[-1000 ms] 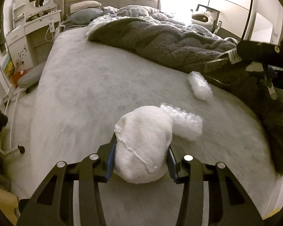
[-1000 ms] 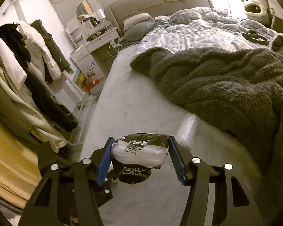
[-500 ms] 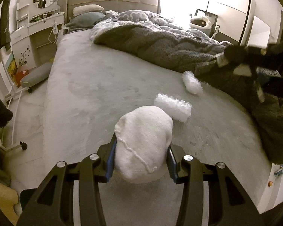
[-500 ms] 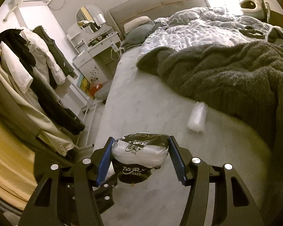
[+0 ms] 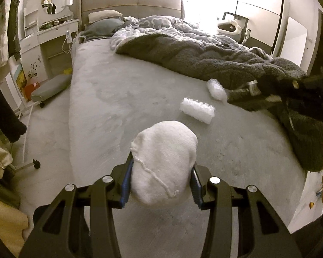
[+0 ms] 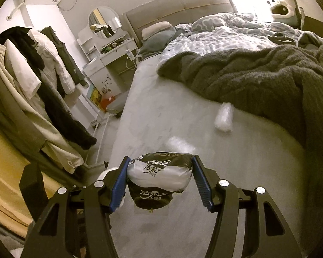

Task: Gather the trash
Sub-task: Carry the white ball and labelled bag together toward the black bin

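Left gripper (image 5: 161, 175): jaws clenched on a white sock (image 5: 162, 161), which is pinched between both blue pads and bulges forward past the fingertips. The sock is clear of the bed (image 5: 118, 99), held above its grey sheet.

Right gripper (image 6: 160, 177): jaws clenched on a tissue pack (image 6: 159, 172), white and black with printed characters. The pack spans the gap between the blue pads; its lower end hangs beneath them.

Ahead of the left jaws, slightly to the right, a roll of bubble wrap (image 5: 197, 110) lies on the sheet. A second roll (image 5: 215, 89) lies further ahead and to the right, touching the edge of the dark blanket (image 5: 204, 60). The two rolls are near each other but apart.

In the right wrist view, the second roll appears ahead and right of the jaws against the blanket edge; the nearer roll shows only as a blurred pale patch just beyond the pack.
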Available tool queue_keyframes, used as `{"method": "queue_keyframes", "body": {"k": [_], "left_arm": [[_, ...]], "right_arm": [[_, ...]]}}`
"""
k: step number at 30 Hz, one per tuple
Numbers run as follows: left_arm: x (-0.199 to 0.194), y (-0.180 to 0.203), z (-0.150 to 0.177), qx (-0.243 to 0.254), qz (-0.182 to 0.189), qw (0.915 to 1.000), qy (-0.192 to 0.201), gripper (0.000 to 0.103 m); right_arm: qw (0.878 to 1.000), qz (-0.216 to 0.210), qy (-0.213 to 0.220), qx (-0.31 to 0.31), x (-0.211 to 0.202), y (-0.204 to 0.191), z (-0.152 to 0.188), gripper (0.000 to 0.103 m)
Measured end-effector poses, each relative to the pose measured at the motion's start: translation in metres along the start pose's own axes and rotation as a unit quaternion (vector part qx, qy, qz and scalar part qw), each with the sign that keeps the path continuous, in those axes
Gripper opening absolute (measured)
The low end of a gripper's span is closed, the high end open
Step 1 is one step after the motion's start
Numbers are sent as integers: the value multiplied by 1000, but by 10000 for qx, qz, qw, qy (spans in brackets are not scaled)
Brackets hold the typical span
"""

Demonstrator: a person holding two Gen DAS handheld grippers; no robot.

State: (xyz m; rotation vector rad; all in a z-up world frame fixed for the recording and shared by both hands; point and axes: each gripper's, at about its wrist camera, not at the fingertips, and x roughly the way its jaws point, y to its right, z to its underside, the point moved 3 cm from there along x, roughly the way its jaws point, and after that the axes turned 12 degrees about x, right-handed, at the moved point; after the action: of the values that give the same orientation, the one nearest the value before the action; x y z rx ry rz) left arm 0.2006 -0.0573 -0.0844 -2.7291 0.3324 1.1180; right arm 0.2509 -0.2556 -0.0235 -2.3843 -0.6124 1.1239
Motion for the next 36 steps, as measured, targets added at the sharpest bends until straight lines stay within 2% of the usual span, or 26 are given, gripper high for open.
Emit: {"method": "queue_keyframes", "body": {"k": [8,17,27,36], "left_arm": [[-18,-9,9,-149,27,9999,54,48],[-29,-22,21,-298,-13,9995,42,48],[-39,-47,35,-497,-282,9984,-35,48],[-43,-67,53,-334,-548,9977,-230,49]], "right_arm": [[9996,198,-77,-189,-9,-14,39,59],[9993,308,-84,-181,-19,-17,67,59],[9987,402,-163,-276,-17,-25,88,59],[9982,304,-295,-434,0,-49,100,59]]}}
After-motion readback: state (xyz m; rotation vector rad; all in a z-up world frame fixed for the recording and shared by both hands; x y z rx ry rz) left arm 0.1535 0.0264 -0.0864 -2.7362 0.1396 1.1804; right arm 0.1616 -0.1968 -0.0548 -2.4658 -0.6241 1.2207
